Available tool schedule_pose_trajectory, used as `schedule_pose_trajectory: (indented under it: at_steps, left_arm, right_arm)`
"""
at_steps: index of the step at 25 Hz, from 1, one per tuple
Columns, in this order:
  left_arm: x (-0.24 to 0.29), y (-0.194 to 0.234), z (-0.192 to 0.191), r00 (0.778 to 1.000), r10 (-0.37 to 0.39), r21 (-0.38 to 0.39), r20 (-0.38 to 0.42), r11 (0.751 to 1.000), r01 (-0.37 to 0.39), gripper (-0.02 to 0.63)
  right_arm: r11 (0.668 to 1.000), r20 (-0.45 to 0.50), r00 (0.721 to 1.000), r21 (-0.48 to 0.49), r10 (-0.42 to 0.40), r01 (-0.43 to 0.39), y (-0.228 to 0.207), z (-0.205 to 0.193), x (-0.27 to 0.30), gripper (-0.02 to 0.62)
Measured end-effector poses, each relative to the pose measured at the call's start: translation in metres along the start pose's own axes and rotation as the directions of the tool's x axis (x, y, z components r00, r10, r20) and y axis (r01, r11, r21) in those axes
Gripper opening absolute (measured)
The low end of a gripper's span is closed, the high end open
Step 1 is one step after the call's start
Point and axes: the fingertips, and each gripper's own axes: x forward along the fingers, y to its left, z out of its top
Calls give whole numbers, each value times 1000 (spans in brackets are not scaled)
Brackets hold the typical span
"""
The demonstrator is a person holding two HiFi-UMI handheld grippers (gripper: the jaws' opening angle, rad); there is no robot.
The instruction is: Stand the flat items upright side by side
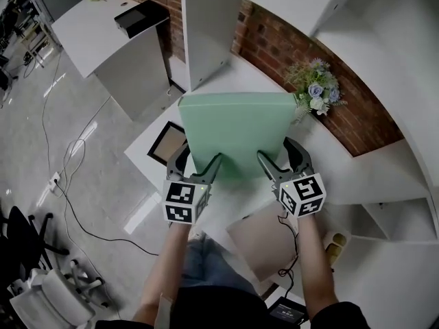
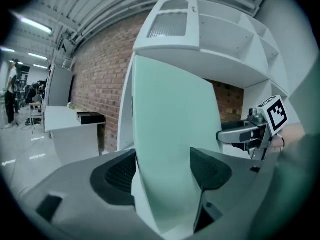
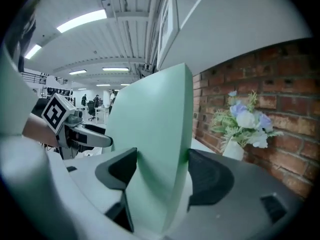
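Green board held tilted above the white table, its far edge raised. Left gripper is clamped on its near-left edge and right gripper on its near-right edge, pads pressing both faces. Picture frame lies flat on the table to the left. Flowers stand far right by the brick wall. Brown board lies near right.

Head view: above the green panel, looking steeply down on it. Left gripper view and right gripper view: very close at the panel's near edge, facing the brick wall behind it; all three share the panel.
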Motion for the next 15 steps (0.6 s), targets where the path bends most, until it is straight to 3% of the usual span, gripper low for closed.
schedule_pose_trajectory:
  at_steps: [6,15]
  left_arm:
    - [-13,-5,10,992,-12,145,123,989,-6,310]
    - [-13,-12,-23,988,-35,213,153,977,1,310]
  right_arm:
    - [994,143,985,-38,-94,100,14,1,-20,316]
    - [989,130,980,-10,-147,150,23,-41,-25,318]
